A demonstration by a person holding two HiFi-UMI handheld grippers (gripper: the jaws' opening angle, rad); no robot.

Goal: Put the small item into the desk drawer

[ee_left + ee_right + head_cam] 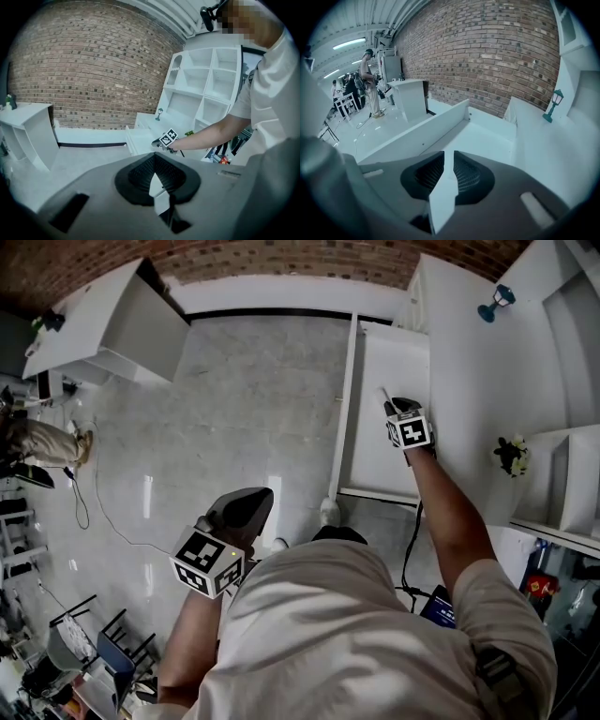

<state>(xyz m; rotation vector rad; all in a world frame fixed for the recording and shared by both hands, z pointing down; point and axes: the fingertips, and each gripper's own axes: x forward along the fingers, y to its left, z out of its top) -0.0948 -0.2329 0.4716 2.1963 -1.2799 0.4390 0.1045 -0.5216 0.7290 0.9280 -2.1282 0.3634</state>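
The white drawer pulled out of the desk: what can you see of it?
The white drawer is a shallow, smooth-painted tray pulled well out of the white desk. It has a flat floor, low walls and a long front board. What shows inside is bare. The right gripper is held over it, jaws slightly apart, nothing between them.
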